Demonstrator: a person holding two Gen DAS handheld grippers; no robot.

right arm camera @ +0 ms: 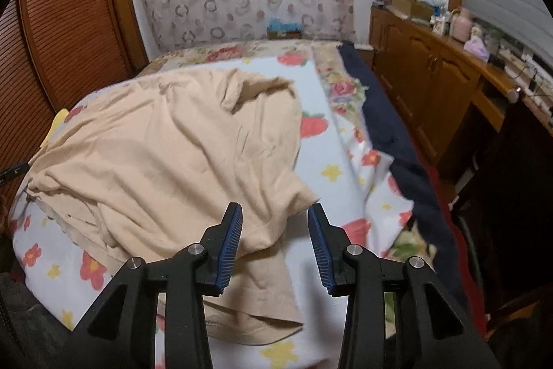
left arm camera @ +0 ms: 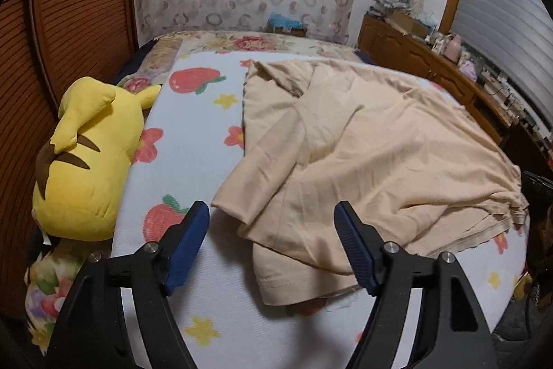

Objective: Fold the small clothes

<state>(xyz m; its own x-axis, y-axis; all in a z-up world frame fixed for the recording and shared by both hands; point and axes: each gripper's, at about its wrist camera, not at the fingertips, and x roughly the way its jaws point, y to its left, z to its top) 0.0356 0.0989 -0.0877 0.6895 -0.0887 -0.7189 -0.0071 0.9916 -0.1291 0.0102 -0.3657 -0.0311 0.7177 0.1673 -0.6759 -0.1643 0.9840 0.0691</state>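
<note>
**While the Shirt Lies Crumpled, Both Grippers Wait Open**

Since the tan shirt lies bunched on the bed, each gripper should pinch one near sleeve edge. Left gripper jaws stand wide and empty. Right gripper jaws are partly open, cloth between them, not pinched.

Open blanket near, clutter at the sides

Bare blanket left of crumpled shirt; yellow plush blocking far left, wooden cabinet hemming right bedside.

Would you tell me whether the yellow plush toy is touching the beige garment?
Apart. The left wrist view shows bare blanket between the yellow plush toy and the beige garment.
</note>
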